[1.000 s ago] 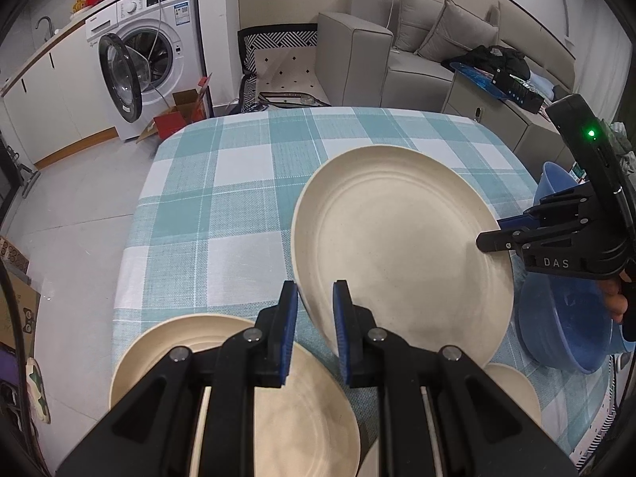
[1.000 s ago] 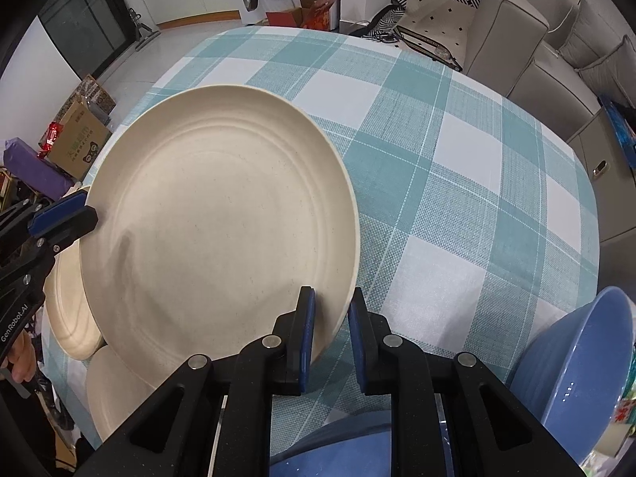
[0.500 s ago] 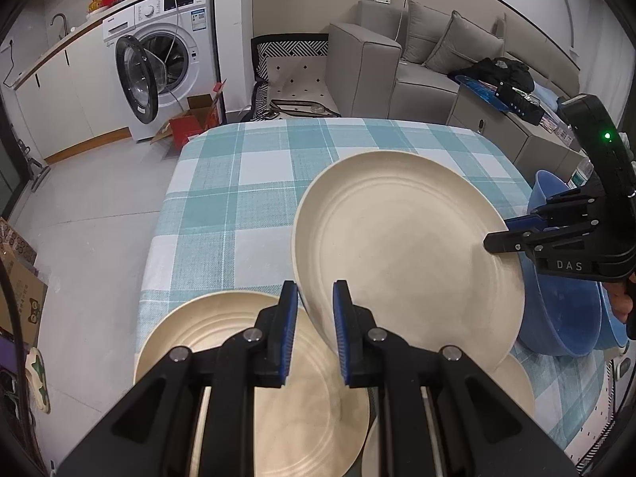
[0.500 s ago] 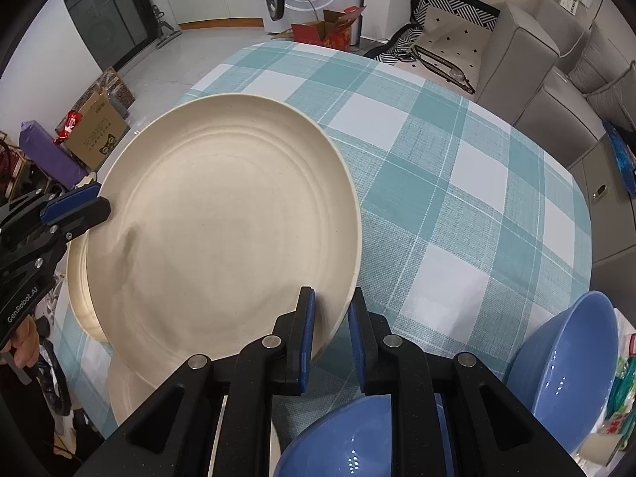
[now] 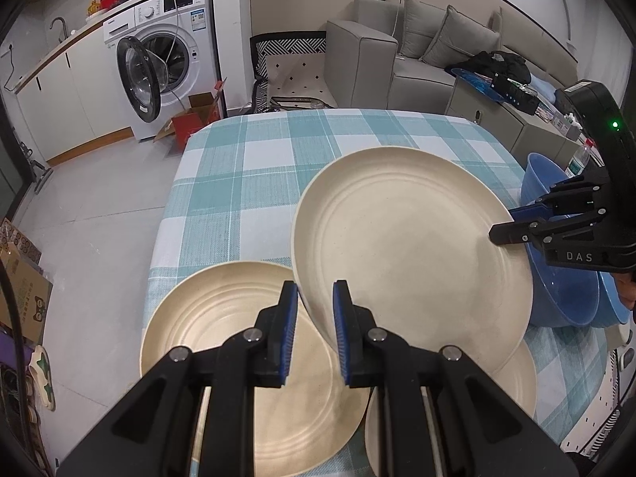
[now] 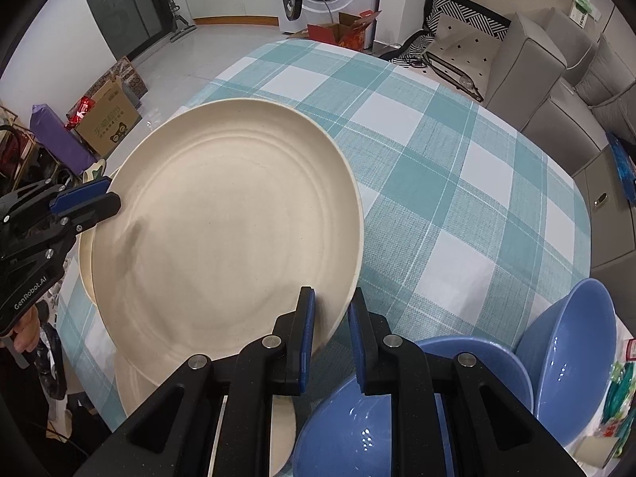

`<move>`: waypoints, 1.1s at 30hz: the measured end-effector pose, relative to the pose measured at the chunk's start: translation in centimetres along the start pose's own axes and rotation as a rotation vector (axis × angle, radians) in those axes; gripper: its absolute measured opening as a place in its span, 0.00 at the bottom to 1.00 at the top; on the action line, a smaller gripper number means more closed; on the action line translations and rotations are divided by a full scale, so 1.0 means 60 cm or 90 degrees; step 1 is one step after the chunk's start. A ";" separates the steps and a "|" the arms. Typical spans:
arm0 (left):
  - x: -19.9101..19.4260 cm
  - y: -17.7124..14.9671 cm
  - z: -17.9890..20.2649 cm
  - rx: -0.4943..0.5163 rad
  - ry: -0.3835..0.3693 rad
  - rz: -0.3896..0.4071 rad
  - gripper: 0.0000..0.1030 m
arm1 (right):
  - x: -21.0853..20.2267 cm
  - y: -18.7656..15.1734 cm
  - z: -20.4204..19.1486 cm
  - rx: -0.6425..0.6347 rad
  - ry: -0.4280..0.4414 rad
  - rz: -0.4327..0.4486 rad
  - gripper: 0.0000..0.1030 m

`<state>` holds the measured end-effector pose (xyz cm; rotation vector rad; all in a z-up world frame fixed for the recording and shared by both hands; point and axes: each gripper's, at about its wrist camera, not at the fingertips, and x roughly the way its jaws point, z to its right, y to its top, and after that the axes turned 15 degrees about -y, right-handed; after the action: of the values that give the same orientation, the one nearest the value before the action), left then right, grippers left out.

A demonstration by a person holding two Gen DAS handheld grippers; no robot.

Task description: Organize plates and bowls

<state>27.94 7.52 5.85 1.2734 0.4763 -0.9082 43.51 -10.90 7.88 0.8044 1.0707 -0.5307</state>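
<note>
A large cream plate (image 5: 409,246) hangs tilted above the checked tablecloth, held at two opposite rims. My left gripper (image 5: 314,318) is shut on its near rim; in the right wrist view it (image 6: 91,202) pinches the left edge. My right gripper (image 6: 332,318) is shut on the other rim of the held plate (image 6: 226,230); in the left wrist view it (image 5: 512,224) sits at the right. Below lie a second cream plate (image 5: 238,342) and a third cream plate (image 5: 516,389), both partly covered by the held one. Two blue bowls (image 6: 397,409) (image 6: 572,353) stand beside my right gripper.
The table (image 5: 246,183) wears a teal and white checked cloth, bare over its far half. Beyond it stand a washing machine (image 5: 167,59) with its door open, a red box (image 5: 194,123) and a grey sofa (image 5: 397,63). Cardboard boxes (image 6: 107,115) sit on the floor.
Both grippers have carried the held plate up and toward the near edge. It now overlaps the plate lying on the table, and more of that lower plate shows in the left wrist view.
</note>
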 end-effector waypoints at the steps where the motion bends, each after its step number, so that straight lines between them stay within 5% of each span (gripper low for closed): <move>1: -0.003 -0.003 0.001 0.001 0.001 0.000 0.15 | -0.001 -0.002 -0.003 -0.002 0.000 0.001 0.17; 33: -0.049 -0.083 0.019 -0.005 -0.004 0.011 0.15 | -0.058 -0.098 -0.053 -0.014 0.001 0.045 0.17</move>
<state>22.07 7.20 5.32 1.2655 0.4628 -0.8947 36.08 -11.93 8.41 0.8202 1.0434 -0.4582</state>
